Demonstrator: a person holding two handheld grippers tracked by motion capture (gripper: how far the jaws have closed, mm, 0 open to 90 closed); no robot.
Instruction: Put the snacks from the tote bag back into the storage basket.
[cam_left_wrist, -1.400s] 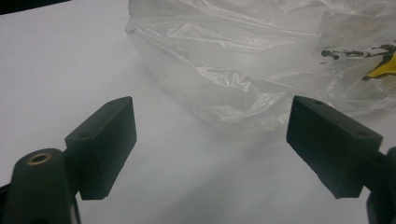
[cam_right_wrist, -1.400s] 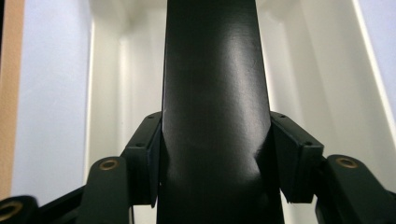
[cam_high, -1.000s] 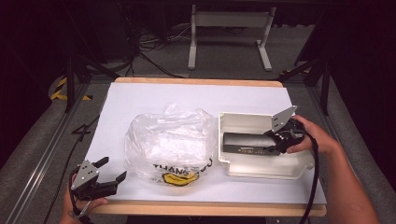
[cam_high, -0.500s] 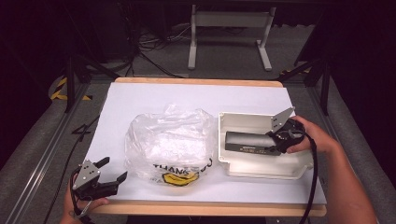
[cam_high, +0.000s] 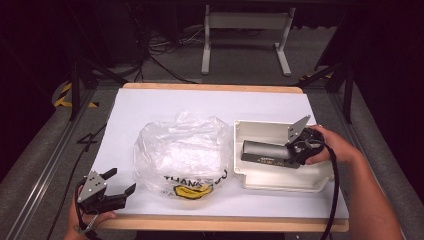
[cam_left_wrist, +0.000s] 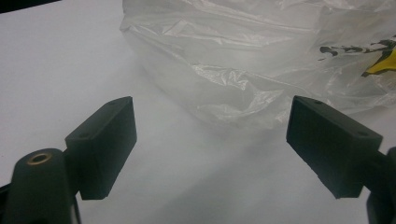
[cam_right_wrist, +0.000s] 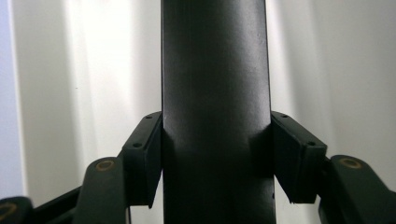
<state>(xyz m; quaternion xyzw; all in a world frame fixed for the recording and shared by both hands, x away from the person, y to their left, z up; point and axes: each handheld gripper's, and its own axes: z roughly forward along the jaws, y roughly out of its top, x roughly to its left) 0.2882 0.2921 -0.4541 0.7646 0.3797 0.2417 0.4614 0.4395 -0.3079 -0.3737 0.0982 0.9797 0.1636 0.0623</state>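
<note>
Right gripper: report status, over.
Right gripper shut on dark bar over white tray. Left gripper open, near bag.

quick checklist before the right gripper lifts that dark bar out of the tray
1. Grip on the dark bar: ok, both pads of the right gripper press its sides.
2. Bar position: ok, it lies inside the cream tray, apart from the walls.
3. Far end of the bar free: cannot tell beyond the tray floor under it.
4. Left gripper out of the way: ok, jaws open, empty, near the table's front left corner.
5. Plastic bag clear of the tray: cannot tell, its edge reaches the tray's left wall.
6. Right gripper's cable slack: cannot tell.
</note>
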